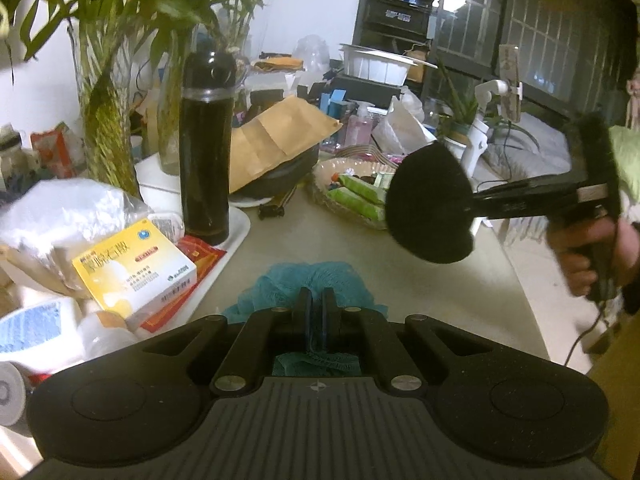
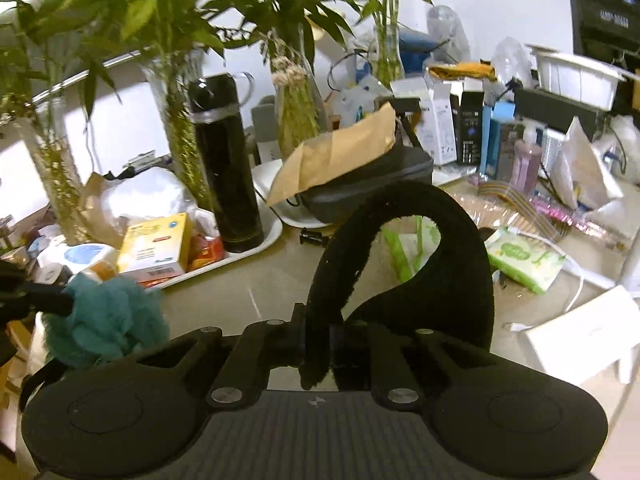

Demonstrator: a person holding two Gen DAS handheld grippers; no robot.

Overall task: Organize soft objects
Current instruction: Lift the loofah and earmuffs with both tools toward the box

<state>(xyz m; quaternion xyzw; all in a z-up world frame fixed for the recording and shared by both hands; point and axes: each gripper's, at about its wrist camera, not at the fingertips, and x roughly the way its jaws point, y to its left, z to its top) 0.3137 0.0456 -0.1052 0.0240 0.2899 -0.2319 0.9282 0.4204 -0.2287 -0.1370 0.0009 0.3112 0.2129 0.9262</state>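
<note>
Left tool (image 1: 316, 300) pinches teal mesh puff (image 1: 308, 276), right tool (image 2: 316, 320) black earmuffs (image 2: 400, 264); box labels unreadable.

Dim warm indoor light; strong fisheye bending at edges; motion blur on right side; soft, noisy detail.

On the bench (image 1: 460, 280) the flask (image 1: 206, 144) stands on a tray (image 1: 236, 224) at the left, with a box (image 1: 134, 270) before it, a paper bag (image 1: 276, 140) and the vases (image 1: 104, 128) behind, and a basket (image 1: 344, 192) of packets to its right.
</note>
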